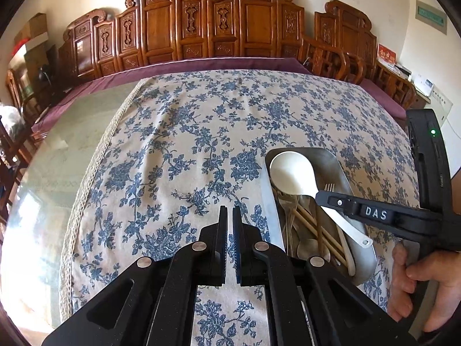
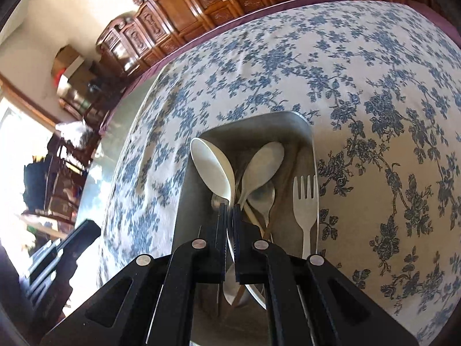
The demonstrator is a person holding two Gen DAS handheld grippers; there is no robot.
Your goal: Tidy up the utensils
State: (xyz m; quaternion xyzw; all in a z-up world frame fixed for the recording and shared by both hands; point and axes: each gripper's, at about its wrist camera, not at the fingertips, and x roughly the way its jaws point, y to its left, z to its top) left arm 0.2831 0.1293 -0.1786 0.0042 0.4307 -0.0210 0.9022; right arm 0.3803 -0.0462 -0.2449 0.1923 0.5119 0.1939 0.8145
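A metal tray (image 1: 305,151) lies on the floral tablecloth and holds several utensils. My right gripper (image 1: 319,196) reaches in from the right and is shut on the neck of a large white spoon (image 1: 291,173), whose bowl tilts over the tray's far end. The right wrist view has that gripper (image 2: 229,209) clamped on the white spoon (image 2: 211,170) above the tray (image 2: 259,118). In the tray lie a smaller pale spoon (image 2: 263,161), a white fork (image 2: 305,201) and chopsticks (image 1: 314,225). My left gripper (image 1: 229,210) is shut and holds nothing, over the cloth left of the tray.
The tablecloth (image 1: 201,121) covers most of a glass-topped table, with bare glass (image 1: 72,144) to the left. Carved wooden benches (image 1: 201,28) with a purple cushion run behind it. A person's hand (image 1: 417,282) grips the right tool's handle at the lower right.
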